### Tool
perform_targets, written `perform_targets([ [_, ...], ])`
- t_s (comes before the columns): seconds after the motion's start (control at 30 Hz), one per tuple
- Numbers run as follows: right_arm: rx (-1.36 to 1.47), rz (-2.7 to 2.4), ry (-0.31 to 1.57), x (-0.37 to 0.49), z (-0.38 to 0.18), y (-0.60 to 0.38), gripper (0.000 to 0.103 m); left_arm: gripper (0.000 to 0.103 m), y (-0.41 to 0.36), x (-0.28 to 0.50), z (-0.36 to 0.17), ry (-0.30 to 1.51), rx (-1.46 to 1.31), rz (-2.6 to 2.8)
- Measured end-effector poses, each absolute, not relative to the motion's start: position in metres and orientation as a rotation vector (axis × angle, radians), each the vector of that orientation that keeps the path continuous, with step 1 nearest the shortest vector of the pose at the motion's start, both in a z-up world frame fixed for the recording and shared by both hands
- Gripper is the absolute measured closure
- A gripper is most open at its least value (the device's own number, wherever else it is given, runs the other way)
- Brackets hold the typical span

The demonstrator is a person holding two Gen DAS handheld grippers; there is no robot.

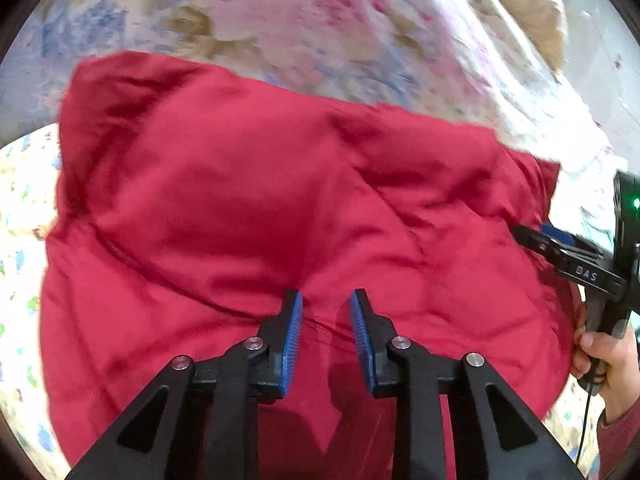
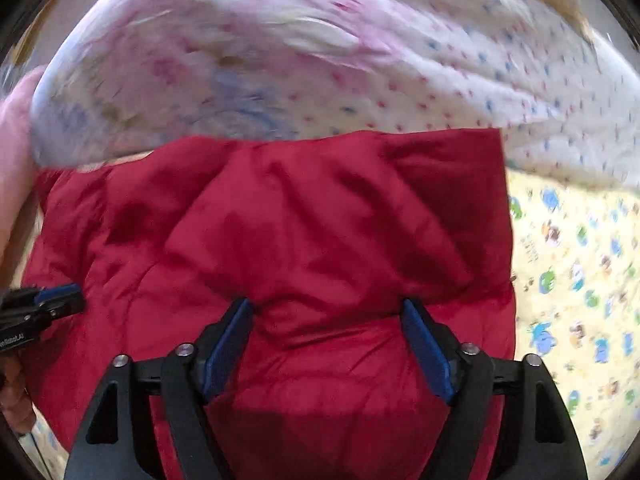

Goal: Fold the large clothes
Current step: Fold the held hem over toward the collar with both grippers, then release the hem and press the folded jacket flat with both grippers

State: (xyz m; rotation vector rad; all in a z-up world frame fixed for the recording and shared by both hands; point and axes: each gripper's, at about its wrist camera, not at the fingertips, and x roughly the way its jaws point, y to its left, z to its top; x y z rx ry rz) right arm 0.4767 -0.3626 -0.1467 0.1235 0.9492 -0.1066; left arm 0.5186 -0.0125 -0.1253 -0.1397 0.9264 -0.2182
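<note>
Hovering over the red padded garment [image 1: 256, 216] spread on the patterned bedsheet [image 2: 580, 280], my left gripper [image 1: 326, 312] stands narrowly parted, gripping nothing, while my right gripper [image 2: 328, 320] gapes wide and empty.

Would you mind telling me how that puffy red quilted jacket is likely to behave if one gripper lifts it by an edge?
The puffy red quilted jacket would probably flop and drape, since it lies in soft creases. Its padded, stitched panels suggest it is light for its bulk. The smooth, faintly shiny fabric may slip from a shallow pinch.
</note>
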Motion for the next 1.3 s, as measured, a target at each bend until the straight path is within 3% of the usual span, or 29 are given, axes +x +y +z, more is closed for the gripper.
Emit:
perform_targets([
  [0.37,0.377,-0.155,0.947,0.494,-0.171,-0.411,0.015,0.076,0.044,0.58,-0.131,0.975,-0.288,-0.107],
  [0.6,0.368,-0.14,0.951,0.497,-0.174,-0.408,0.013,0.076,0.061,0.567,-0.125,0.958,-0.339,-0.117],
  [0.63,0.365,-0.14,0.951,0.495,-0.174,-0.408,0.012,0.074,0.062,0.561,-0.12,0.949,-0.333,-0.111],
  [0.77,0.377,-0.135,0.944,0.501,-0.179,-0.407,0.012,0.042,0.062,0.527,-0.1,0.872,-0.293,-0.089],
  [0.97,0.41,-0.168,0.933,0.491,-0.171,-0.41,0.013,0.039,0.063,0.531,-0.132,0.988,-0.198,-0.009],
  [1.3,0.493,-0.108,0.851,0.427,-0.136,-0.419,0.013,0.04,0.077,0.517,-0.118,0.939,-0.283,-0.033],
])
